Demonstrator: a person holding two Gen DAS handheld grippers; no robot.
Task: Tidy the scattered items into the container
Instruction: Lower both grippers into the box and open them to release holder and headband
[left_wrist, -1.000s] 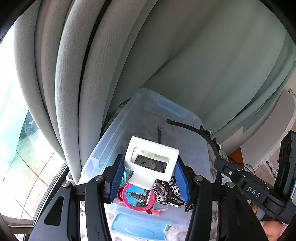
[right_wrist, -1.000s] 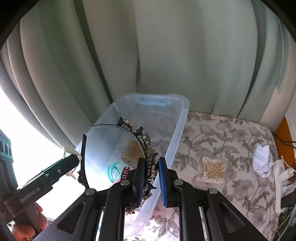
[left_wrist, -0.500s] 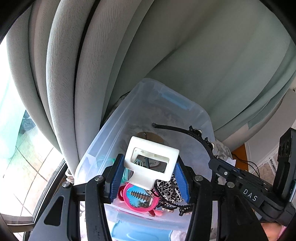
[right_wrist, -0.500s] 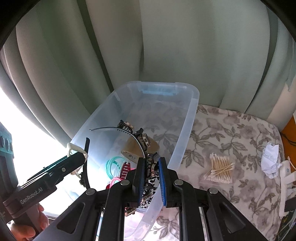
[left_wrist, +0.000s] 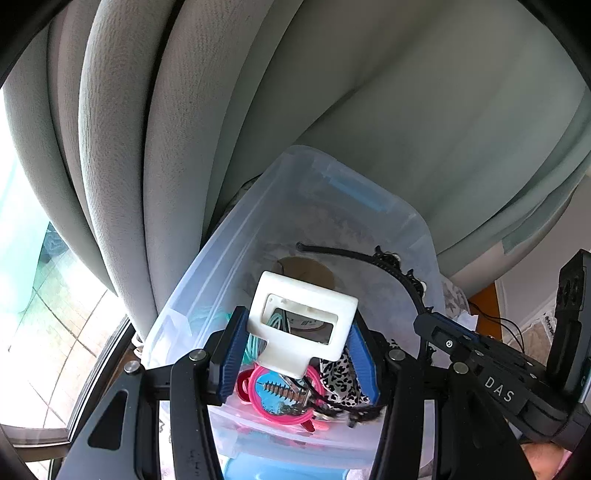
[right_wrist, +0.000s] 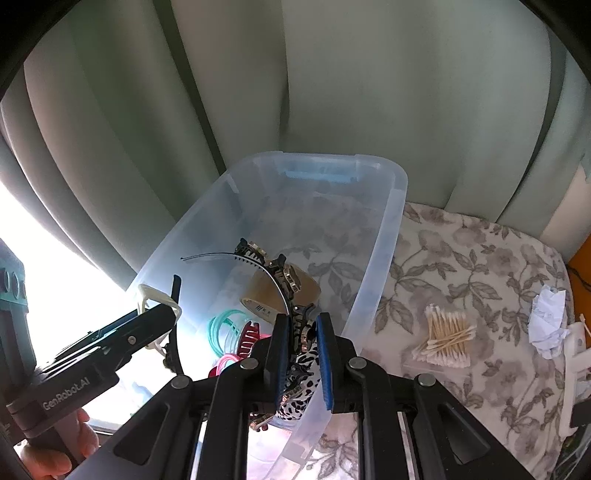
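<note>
**Headband and white frame held over clear bin**

Headband (right_wrist: 275, 280), black with jewelled trim, pinched between narrow blue pads of right gripper (right_wrist: 301, 354), arching above clear plastic bin (right_wrist: 388, 236). White rectangular frame (left_wrist: 301, 325) clamped across its width by left gripper (left_wrist: 295, 354), also above bin. Inside bin: tape roll (right_wrist: 258, 295), teal hoops (right_wrist: 221, 328), pink ring (left_wrist: 280, 395), leopard-print fabric (left_wrist: 341, 376). Beside bin on floral cloth (right_wrist: 461, 258): cotton swabs (right_wrist: 445, 339), crumpled paper (right_wrist: 548, 325). Curtain (right_wrist: 332, 92) behind.

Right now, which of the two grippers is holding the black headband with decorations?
The right gripper: its blue pads close on the black headband above the clear bin. The left gripper holds a white plastic frame instead.
</note>
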